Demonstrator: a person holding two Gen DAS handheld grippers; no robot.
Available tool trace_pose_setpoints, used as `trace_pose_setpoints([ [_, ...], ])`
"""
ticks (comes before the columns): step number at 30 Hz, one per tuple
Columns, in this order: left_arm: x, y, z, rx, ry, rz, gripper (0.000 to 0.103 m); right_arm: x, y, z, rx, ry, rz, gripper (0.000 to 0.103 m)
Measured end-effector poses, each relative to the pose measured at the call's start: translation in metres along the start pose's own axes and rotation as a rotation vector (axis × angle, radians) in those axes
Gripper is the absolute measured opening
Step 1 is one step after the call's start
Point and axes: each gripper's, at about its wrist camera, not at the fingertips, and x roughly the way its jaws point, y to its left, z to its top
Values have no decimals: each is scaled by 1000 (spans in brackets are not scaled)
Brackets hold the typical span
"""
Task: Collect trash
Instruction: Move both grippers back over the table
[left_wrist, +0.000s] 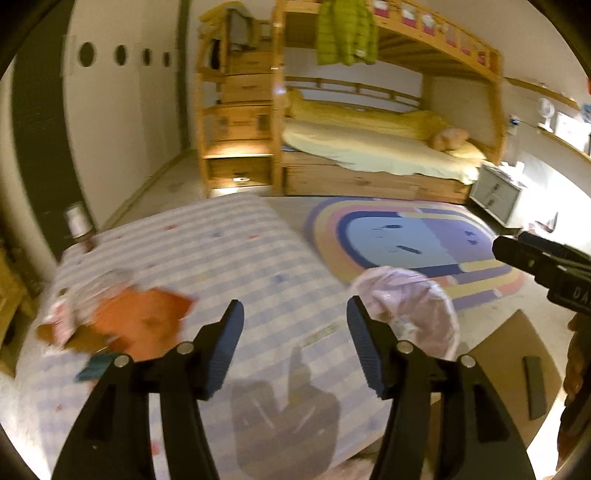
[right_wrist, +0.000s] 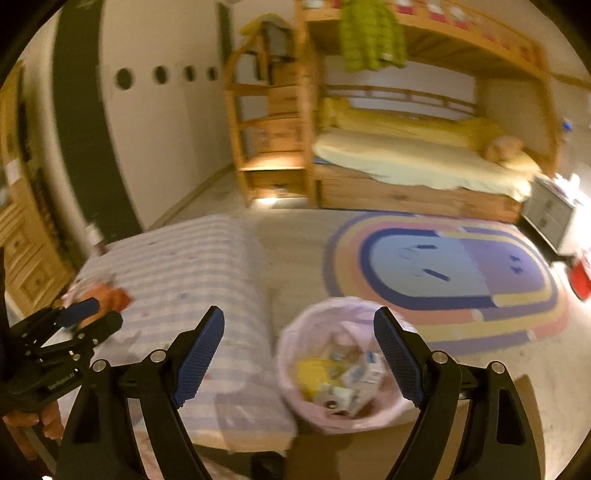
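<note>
Orange blurred trash (left_wrist: 142, 325) lies unreadable beyond both wide-open, empty claws (left_wrist: 295, 345) (right_wrist: 299, 356).

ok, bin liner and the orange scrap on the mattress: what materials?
Bin liner: thin pink plastic film, by its translucent, crinkled, faintly glossy look. Orange scrap: probably paper or a flat wrapper, matte with ragged edges; motion blur leaves it open.

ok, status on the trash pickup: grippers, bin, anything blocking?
Left gripper open, empty, over the mattress. Right gripper open, empty, above the lined bin, trash inside. Orange wrapper pile uncollected on mattress. Nothing blocking.
</note>
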Motion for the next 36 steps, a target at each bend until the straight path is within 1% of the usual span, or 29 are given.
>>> trace_pose_setpoints([
  [3,-15,29,-11,-48,6,58,60,7,38,-2,-65,20,80,83],
  [8,-38,80,-31,-134,17,173,64,16,86,-4,-144,42,162,82],
  [11,-47,109,-39,-182,21,226,65,21,115,-4,-188,47,205,80],
  [14,-53,132,-46,-213,21,275,65,27,139,-3,-228,59,242,76],
  [18,-57,159,-51,-257,18,312,67,35,164,-2,-263,73,266,64],
  [19,-57,163,-51,-263,18,318,67,39,172,-1,-275,83,279,59],
  [22,-56,176,-54,-283,14,327,67,49,187,0,-296,100,296,50],
  [23,-54,181,-55,-286,14,328,67,54,192,1,-302,108,307,48],
  [29,-31,204,-52,-270,46,305,67,76,209,5,-307,136,325,48],
  [32,-16,208,-45,-257,53,292,67,88,213,8,-304,153,325,48],
  [36,6,205,-38,-211,73,297,67,104,214,11,-299,177,318,49],
])
